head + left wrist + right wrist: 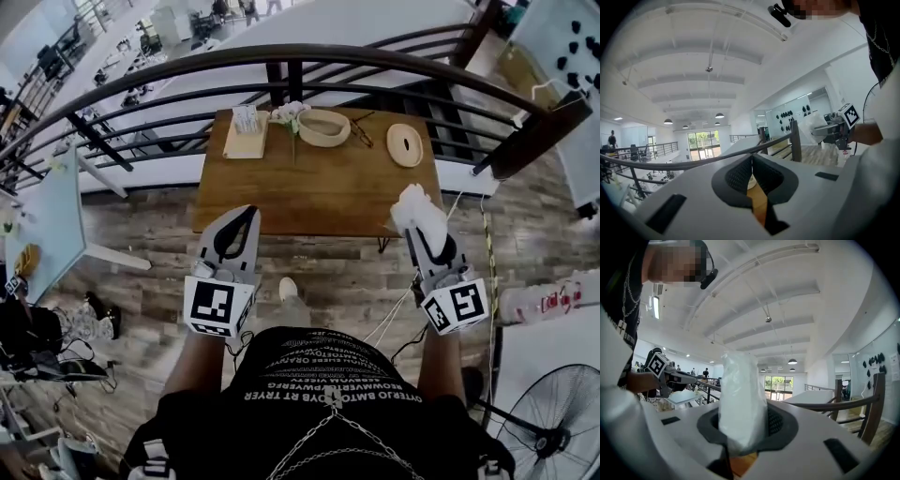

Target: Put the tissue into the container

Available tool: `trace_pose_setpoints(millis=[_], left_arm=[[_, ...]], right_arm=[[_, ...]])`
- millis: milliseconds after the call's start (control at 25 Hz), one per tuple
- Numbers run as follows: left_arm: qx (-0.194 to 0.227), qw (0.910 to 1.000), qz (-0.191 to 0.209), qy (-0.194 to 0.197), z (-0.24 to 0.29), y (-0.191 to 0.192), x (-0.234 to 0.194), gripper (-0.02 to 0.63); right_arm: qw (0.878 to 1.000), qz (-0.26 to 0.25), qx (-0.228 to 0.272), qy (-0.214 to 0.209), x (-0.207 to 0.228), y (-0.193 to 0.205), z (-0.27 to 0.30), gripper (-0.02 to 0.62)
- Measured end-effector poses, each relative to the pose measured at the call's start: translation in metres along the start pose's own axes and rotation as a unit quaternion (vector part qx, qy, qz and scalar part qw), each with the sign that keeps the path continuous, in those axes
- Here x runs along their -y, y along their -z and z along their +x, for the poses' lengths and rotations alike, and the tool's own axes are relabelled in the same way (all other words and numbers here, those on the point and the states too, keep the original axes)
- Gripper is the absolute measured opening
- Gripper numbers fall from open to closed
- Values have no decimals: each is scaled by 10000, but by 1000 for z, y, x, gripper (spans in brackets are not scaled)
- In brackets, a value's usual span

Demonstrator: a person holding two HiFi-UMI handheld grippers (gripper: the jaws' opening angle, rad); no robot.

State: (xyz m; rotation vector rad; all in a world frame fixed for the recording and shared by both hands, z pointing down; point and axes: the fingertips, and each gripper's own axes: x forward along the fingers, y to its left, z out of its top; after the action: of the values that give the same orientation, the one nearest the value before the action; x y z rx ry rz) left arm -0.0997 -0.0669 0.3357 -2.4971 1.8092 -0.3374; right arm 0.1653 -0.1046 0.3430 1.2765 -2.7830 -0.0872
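Right gripper (424, 228) jaws pinch the tissue (740, 394) mid-body over the desk's (309, 192) near edge. It looks light, soft and crushable. Left gripper (246, 217) jaws are together, empty. The container (323, 127) sits at the desk's far edge.

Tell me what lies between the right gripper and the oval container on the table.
Only bare wooden table top, as the head view shows. The right gripper, shut on the tissue, is apart from the container.
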Motion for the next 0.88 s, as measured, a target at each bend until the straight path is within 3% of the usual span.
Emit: trace_pose_setpoints(millis=[880], left_arm=[[135,9972,-296,669,142,-3,-125,29]], right_arm=[[9996,-209,-132,118,19,-19,187,118]])
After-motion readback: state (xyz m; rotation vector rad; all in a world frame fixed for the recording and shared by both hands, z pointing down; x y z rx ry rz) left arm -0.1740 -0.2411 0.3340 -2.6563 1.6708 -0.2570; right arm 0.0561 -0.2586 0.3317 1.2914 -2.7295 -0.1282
